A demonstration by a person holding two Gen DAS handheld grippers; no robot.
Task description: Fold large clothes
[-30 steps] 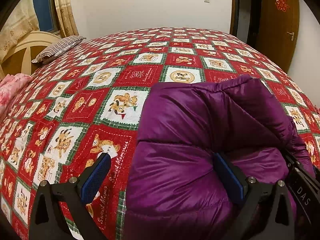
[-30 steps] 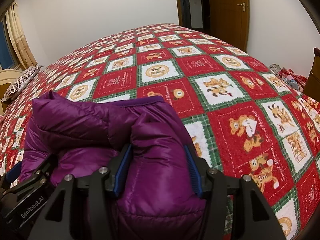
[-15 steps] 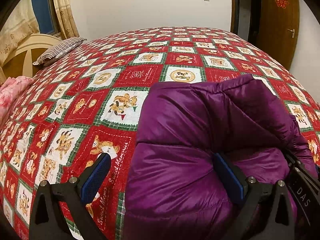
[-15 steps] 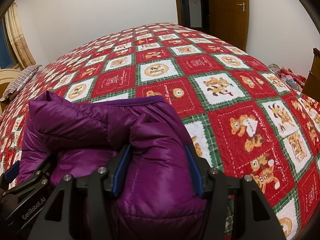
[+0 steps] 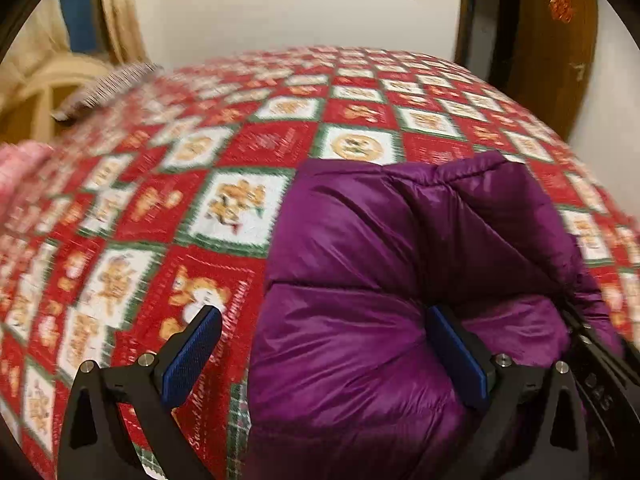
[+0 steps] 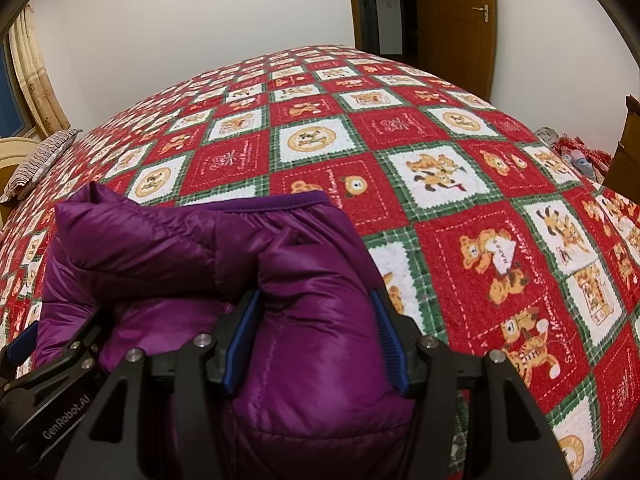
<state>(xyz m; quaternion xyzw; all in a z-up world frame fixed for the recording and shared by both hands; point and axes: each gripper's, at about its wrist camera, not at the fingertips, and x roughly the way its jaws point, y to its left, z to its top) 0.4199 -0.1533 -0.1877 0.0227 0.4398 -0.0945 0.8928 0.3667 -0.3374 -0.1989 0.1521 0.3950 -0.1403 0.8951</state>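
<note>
Unmoved, purple jacket [image 6: 312,320] sits between right tongs [image 6: 316,332].

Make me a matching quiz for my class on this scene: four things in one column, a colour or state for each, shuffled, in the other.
Things:
1. jacket
2. quilt
3. door
4. right tool

States:
A. brown, closed
B. purple, bunched up
C. clamped on padded fabric
D. red with bear squares

Pairs: 1-B, 2-D, 3-A, 4-C
</note>
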